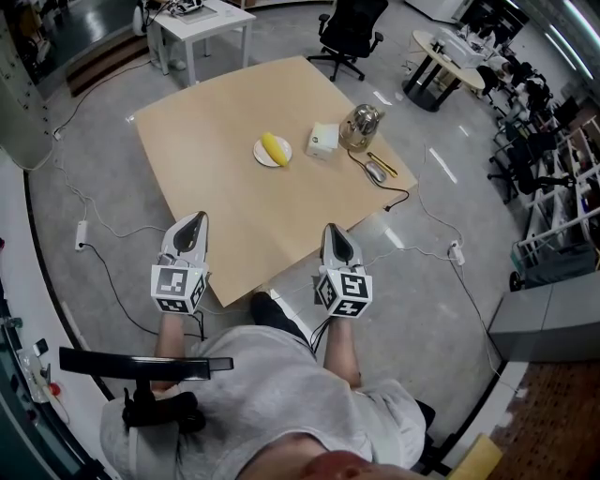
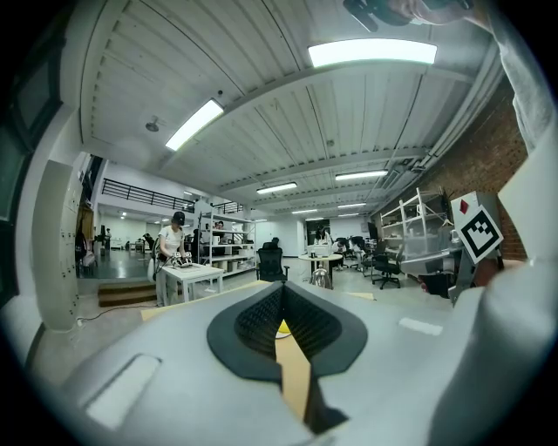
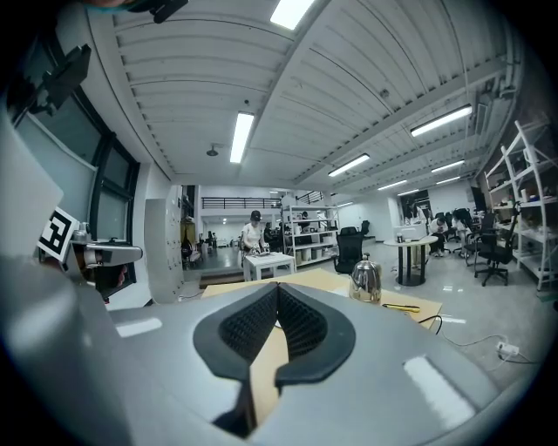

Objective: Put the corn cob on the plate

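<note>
A yellow corn cob (image 1: 275, 147) lies on a small white plate (image 1: 260, 154) near the middle of the tan table (image 1: 216, 131). My left gripper (image 1: 194, 220) hovers at the table's near edge, well short of the plate, shut with nothing between its pads. At the near corner, my right gripper (image 1: 333, 230) is likewise shut and empty. In the left gripper view the left gripper (image 2: 283, 292) has its tips together, and a bit of the yellow corn cob (image 2: 283, 328) shows through below them. The right gripper (image 3: 277, 292) points level across the table.
Right of the plate are a white box (image 1: 322, 140), a metal kettle (image 1: 360, 127), a mouse (image 1: 377, 172) with its cable, and a yellow pen (image 1: 382, 164). A white table (image 1: 200, 21) and an office chair (image 1: 352, 28) stand beyond. Cables run over the floor.
</note>
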Action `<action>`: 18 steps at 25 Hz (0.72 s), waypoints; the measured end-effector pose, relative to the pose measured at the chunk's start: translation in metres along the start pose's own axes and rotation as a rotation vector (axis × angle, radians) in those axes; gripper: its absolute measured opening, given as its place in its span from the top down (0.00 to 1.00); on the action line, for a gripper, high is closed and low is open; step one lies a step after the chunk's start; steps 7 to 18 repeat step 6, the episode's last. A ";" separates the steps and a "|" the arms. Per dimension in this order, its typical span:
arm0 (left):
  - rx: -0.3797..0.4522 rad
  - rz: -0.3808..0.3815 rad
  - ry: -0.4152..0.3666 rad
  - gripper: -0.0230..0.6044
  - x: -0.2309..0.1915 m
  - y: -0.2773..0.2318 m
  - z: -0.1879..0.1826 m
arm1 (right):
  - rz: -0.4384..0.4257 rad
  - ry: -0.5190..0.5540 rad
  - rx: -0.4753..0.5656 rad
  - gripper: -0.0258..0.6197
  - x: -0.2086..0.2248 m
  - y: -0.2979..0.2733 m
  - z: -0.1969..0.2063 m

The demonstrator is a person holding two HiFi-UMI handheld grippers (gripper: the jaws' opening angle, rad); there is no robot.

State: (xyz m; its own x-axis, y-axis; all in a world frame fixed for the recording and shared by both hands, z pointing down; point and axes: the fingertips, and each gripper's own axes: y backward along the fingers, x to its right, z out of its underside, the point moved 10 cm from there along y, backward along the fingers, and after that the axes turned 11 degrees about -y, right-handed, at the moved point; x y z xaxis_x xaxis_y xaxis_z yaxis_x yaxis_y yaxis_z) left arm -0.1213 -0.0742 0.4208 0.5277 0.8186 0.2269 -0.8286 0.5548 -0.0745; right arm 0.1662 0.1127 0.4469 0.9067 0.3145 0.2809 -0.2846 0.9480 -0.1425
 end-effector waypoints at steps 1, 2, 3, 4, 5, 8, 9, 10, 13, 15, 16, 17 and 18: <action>-0.001 0.000 0.000 0.93 0.000 0.000 0.000 | 0.000 0.000 -0.001 0.95 0.000 0.000 0.000; -0.002 0.001 0.001 0.93 0.000 -0.001 0.000 | 0.000 0.000 -0.001 0.95 0.000 -0.001 0.000; -0.003 0.001 0.001 0.93 0.000 -0.003 0.000 | -0.001 0.000 -0.001 0.95 0.001 -0.002 -0.001; -0.003 0.002 0.002 0.93 0.000 -0.005 0.001 | -0.001 0.000 -0.002 0.95 0.003 -0.003 -0.001; -0.003 0.003 0.002 0.93 0.000 -0.007 0.001 | 0.000 0.001 -0.003 0.95 0.004 -0.005 -0.001; -0.003 0.004 0.002 0.93 0.001 -0.010 0.001 | 0.000 0.001 -0.004 0.95 0.006 -0.006 -0.001; -0.003 0.004 0.002 0.93 0.001 -0.010 0.001 | 0.000 0.001 -0.004 0.95 0.006 -0.006 -0.001; -0.003 0.004 0.002 0.93 0.001 -0.010 0.001 | 0.000 0.001 -0.004 0.95 0.006 -0.006 -0.001; -0.003 0.004 0.002 0.93 0.001 -0.010 0.001 | 0.000 0.001 -0.004 0.95 0.006 -0.006 -0.001; -0.003 0.004 0.002 0.93 0.001 -0.010 0.001 | 0.000 0.001 -0.004 0.95 0.006 -0.006 -0.001; -0.003 0.004 0.002 0.93 0.001 -0.010 0.001 | 0.000 0.001 -0.004 0.95 0.006 -0.006 -0.001; -0.003 0.004 0.002 0.93 0.001 -0.010 0.001 | 0.000 0.001 -0.004 0.95 0.006 -0.006 -0.001; -0.003 0.004 0.002 0.93 0.001 -0.010 0.001 | 0.000 0.001 -0.004 0.95 0.006 -0.006 -0.001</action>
